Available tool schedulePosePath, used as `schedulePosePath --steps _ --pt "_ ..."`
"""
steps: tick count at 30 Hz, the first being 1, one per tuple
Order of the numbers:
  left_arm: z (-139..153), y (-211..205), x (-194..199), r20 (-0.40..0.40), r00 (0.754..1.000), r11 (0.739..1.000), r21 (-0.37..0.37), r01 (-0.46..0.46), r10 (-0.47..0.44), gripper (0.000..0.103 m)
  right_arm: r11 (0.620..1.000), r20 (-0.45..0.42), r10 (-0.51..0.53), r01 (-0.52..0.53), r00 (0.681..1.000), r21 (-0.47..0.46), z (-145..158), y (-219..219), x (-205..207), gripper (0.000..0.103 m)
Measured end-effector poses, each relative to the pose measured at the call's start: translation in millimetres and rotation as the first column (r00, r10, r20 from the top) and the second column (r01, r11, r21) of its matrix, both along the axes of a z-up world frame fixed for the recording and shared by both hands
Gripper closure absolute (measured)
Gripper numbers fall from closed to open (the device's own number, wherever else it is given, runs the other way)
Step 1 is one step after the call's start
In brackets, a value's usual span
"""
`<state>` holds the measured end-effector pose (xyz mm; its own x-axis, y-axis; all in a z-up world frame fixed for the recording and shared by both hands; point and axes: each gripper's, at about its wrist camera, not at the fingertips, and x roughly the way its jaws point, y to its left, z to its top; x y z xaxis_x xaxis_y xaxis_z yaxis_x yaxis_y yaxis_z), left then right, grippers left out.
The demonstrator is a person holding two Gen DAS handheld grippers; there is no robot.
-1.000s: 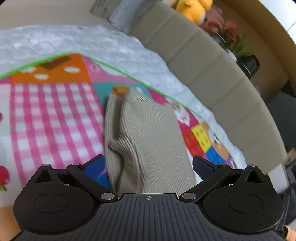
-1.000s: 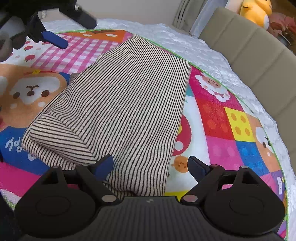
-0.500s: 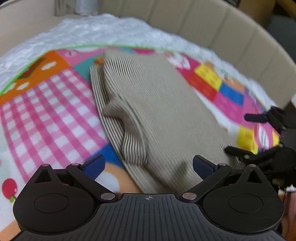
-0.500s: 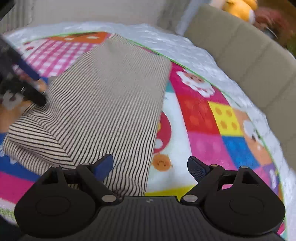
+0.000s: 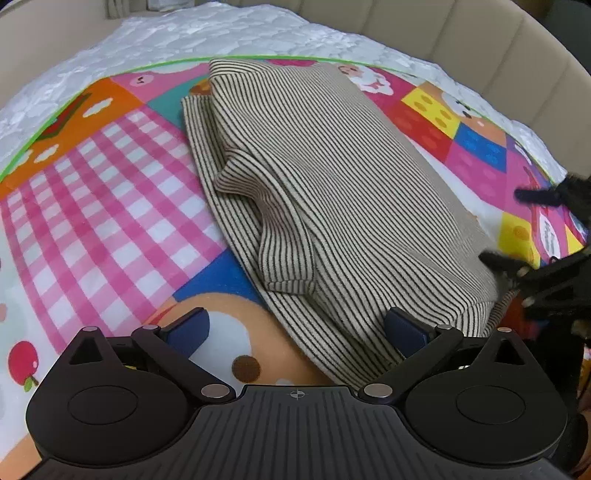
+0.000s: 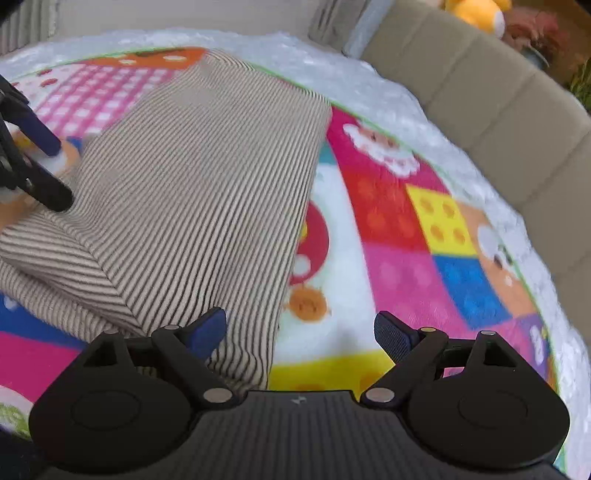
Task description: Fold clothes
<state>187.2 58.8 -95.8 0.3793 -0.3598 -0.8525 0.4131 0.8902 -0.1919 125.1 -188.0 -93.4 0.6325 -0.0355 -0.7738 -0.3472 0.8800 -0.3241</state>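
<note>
A beige striped garment (image 5: 332,177) lies folded on a colourful play mat (image 5: 110,206), one sleeve folded over its left side. My left gripper (image 5: 295,328) is open and empty, low over the garment's near edge. My right gripper (image 6: 299,328) is open and empty at the garment's (image 6: 199,192) other near corner; its left finger is over the fabric. The right gripper also shows at the right edge of the left wrist view (image 5: 546,240), and the left gripper at the left edge of the right wrist view (image 6: 33,162).
The mat (image 6: 406,229) lies on a white quilted bed cover (image 5: 221,33) with a beige padded surround (image 6: 480,110) behind. A yellow plush toy (image 6: 476,14) and plants sit beyond the surround.
My left gripper has swung round and down to the garment's near edge, and now sees the right gripper. My right gripper has shifted slightly right and lower. Both stay open.
</note>
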Motion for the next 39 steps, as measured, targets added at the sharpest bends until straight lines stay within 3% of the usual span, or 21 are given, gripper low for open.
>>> schedulePosePath --steps 5,7,13,16,23,30,33,35,36,37,39 --pt "0.5 1.0 1.3 -0.004 1.000 1.000 -0.005 -0.007 0.007 0.000 0.999 0.055 0.029 -0.030 0.998 0.021 20.1 2.0 -6.8 0.015" --pt "0.5 0.9 1.3 -0.005 1.000 1.000 -0.005 -0.009 0.009 0.000 0.996 0.074 0.042 -0.048 0.996 0.072 28.8 3.0 -9.5 0.015" --pt "2.2 0.4 0.0 0.001 1.000 1.000 -0.003 -0.017 0.017 0.000 0.995 0.016 0.046 -0.047 0.999 0.083 7.7 10.7 -6.7 0.013" --pt "4.6 5.0 0.5 0.006 0.999 0.999 -0.005 -0.035 0.035 0.000 0.994 0.032 0.087 -0.089 0.996 0.063 22.3 11.4 -8.7 0.013" --pt "20.7 16.9 2.4 0.039 0.994 0.995 -0.008 -0.097 0.098 0.000 0.928 0.066 0.369 -0.371 0.927 0.025 47.7 25.8 -47.8 0.013" --pt "20.8 13.9 2.8 0.046 0.995 0.996 0.016 -0.088 0.087 0.000 0.864 -0.041 0.503 -0.501 0.864 0.039 21.2 69.2 -56.6 0.013" --pt "20.7 15.2 1.8 0.048 0.995 0.996 0.011 -0.088 0.087 0.000 0.847 -0.063 0.528 -0.530 0.847 -0.032 2.1 86.5 -58.7 0.013" --pt "21.4 17.0 1.3 0.049 0.995 0.996 0.003 -0.092 0.092 0.000 0.844 -0.048 0.531 -0.533 0.846 -0.052 -1.7 91.0 -58.8 0.013" --pt "21.8 17.6 1.3 0.051 0.994 0.996 0.000 -0.093 0.093 0.000 0.843 -0.040 0.533 -0.535 0.845 -0.061 -3.4 93.0 -58.8 0.018" --pt "21.9 18.0 1.4 0.052 0.994 0.996 -0.002 -0.092 0.092 0.000 0.866 -0.038 0.499 -0.499 0.866 -0.009 0.9 87.5 -52.2 0.028" --pt "22.6 18.8 1.3 0.054 0.994 0.996 -0.008 -0.089 0.089 0.000 0.905 -0.044 0.419 -0.413 0.907 0.107 10.7 74.9 -37.6 0.038"
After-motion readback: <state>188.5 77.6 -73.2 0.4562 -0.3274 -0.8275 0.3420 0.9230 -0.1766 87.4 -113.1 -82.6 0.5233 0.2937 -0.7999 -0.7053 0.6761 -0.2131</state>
